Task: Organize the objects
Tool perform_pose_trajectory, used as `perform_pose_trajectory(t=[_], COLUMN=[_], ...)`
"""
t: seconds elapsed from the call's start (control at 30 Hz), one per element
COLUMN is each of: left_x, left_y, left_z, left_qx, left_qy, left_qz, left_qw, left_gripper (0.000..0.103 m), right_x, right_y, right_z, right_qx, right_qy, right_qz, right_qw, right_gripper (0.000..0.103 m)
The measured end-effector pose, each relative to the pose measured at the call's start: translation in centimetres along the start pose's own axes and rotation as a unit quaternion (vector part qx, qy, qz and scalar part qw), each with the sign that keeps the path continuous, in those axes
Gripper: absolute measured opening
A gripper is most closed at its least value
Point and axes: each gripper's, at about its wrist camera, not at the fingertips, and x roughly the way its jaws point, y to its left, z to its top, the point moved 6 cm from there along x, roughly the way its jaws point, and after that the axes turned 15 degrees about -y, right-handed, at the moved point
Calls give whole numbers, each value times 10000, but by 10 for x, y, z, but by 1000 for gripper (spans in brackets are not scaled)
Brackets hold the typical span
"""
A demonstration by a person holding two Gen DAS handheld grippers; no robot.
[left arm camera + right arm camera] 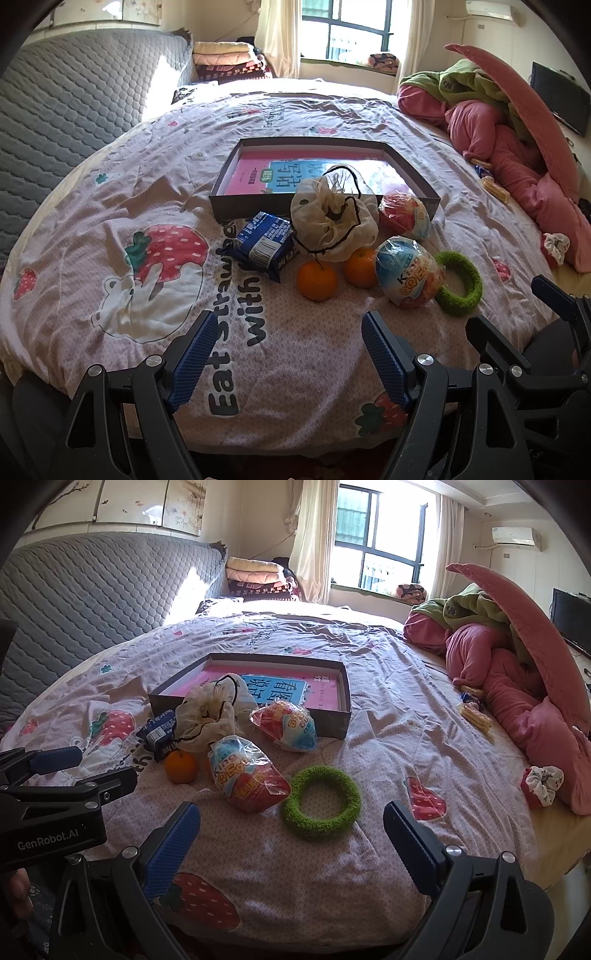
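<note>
Bed cover: a strawberry-print sheet (155, 258) fills the middle of both views; all the loose things lie on it.
Box: a shallow grey box (417, 173) sits at centre, above the clutter, with a pink and blue book (258, 171) flat inside it.
Pouch: a cream drawstring pouch (332, 221) leans on the box's near wall, partly masking the book.
Clutter: a blue snack pack (264, 242) lies left of the pouch; two oranges (317, 280) sit just below it; one wrapped toy egg (408, 271) is right of the oranges, a second egg (404, 214) rests against the box's near right corner.
Ring: a green fuzzy ring (321, 803) lies just right of the nearer egg, touching its wrapper.
Edge of bed: pink bedding (517, 686) is heaped at right, with a scrunchie (543, 781) and biscuit packets (474, 710) near it.
Left gripper (286, 354): bottom centre of its view, jaws spread wide, nothing between them; the oranges lie just above its fingertips, apart.
Right gripper (291, 838): bottom centre of its view, jaws spread wide and empty; the ring sits just above the gap, untouched.
</note>
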Motion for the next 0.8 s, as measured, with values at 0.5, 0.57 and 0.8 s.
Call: perform_pose_trajectory(t=[0.5,0.57,0.8], left_x=[16,18,30], left_y=[1,2,5], left_z=[-13,-13,-21], left_qx=[-90,-128,-261], left_qy=[263,287,483], left_qz=[-81,-101,-212], left_qw=[9996,9995,9983], left_gripper=[81,81,81], right_x=[8,9,15], right_y=[-7,-9,-14], right_z=[-10,-11,-17], right_qx=[116,137,216], right_qy=[180,217,348], right_qz=[12,9,1], right_qw=[9998,9997,9992], right_gripper=[100,100,100])
